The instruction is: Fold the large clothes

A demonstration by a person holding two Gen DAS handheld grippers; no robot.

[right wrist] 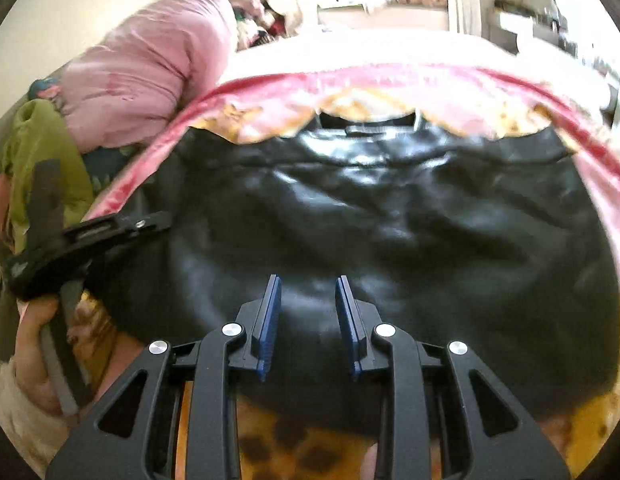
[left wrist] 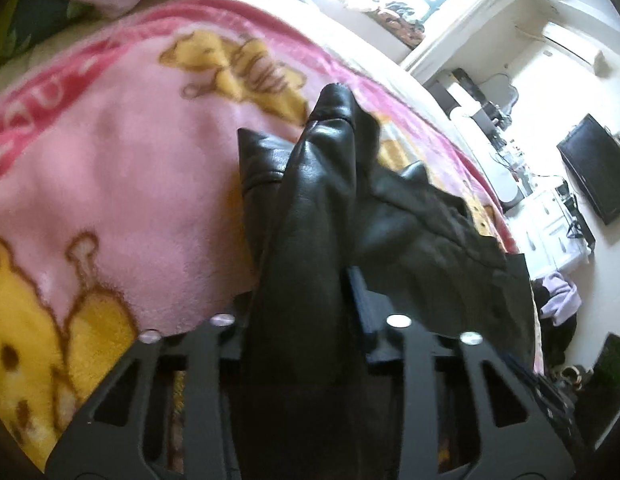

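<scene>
The left gripper (left wrist: 306, 280) is seen pinching a long fold of the black leather jacket (left wrist: 310, 208); the fold fills the gap between its jaws and runs forward, lifted above the pink cartoon-print blanket (left wrist: 110, 184) that covers the bed. The rest of that garment is draped to the right, toward the blanket's right edge.

In the right wrist view, the right gripper (right wrist: 308, 320) is held above the jacket (right wrist: 389, 208) with its blue pads (right wrist: 270, 312) parted by a narrow gap and nothing caught between them. The jacket is spread flat across the middle of the blanket (right wrist: 389, 84), its far edge near the red border. At the left edge of the bed the left gripper (right wrist: 110, 230) is visible, held by a hand (right wrist: 34, 328). A pink pillow (right wrist: 150, 60) is stacked beyond the far left corner.
</scene>
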